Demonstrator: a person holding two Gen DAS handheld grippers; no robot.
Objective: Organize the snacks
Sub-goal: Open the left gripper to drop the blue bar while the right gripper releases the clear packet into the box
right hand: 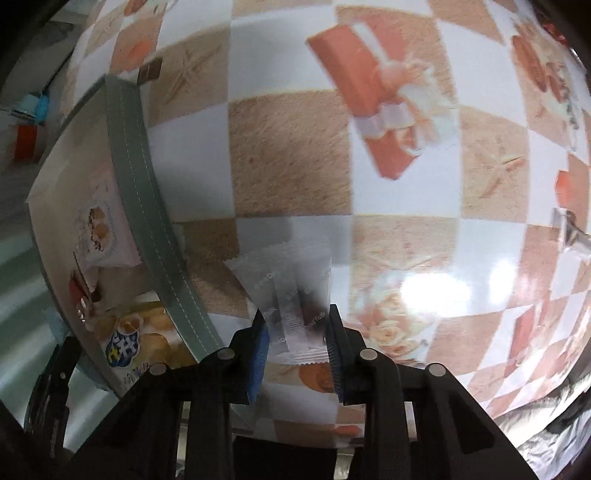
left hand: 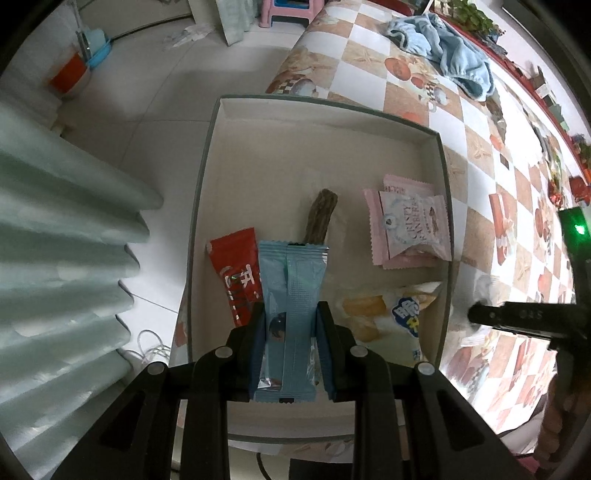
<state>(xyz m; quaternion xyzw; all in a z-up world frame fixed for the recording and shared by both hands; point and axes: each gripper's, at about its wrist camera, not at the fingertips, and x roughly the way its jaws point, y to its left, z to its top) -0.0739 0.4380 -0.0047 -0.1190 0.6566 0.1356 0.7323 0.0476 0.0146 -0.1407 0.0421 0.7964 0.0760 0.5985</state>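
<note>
My left gripper (left hand: 290, 314) is shut on a light blue snack packet (left hand: 290, 295) and holds it above the open white box (left hand: 317, 122). In the box lie a red packet (left hand: 236, 266), a dark brown stick (left hand: 320, 218), pink cracker packets (left hand: 410, 225) and a white-and-yellow packet (left hand: 391, 314). My right gripper (right hand: 297, 317) is shut on a clear white packet (right hand: 291, 280) just above the chequered tablecloth (right hand: 288, 155), to the right of the box's grey-green wall (right hand: 147, 206). The right gripper also shows at the right edge of the left wrist view (left hand: 476, 314).
A blue cloth (left hand: 443, 44) lies at the far end of the table. Small items line the red table edge (left hand: 546, 96). A pale curtain (left hand: 55, 258) hangs to the left of the box. A pink stool (left hand: 288, 11) and an orange bin (left hand: 70, 77) stand on the tiled floor.
</note>
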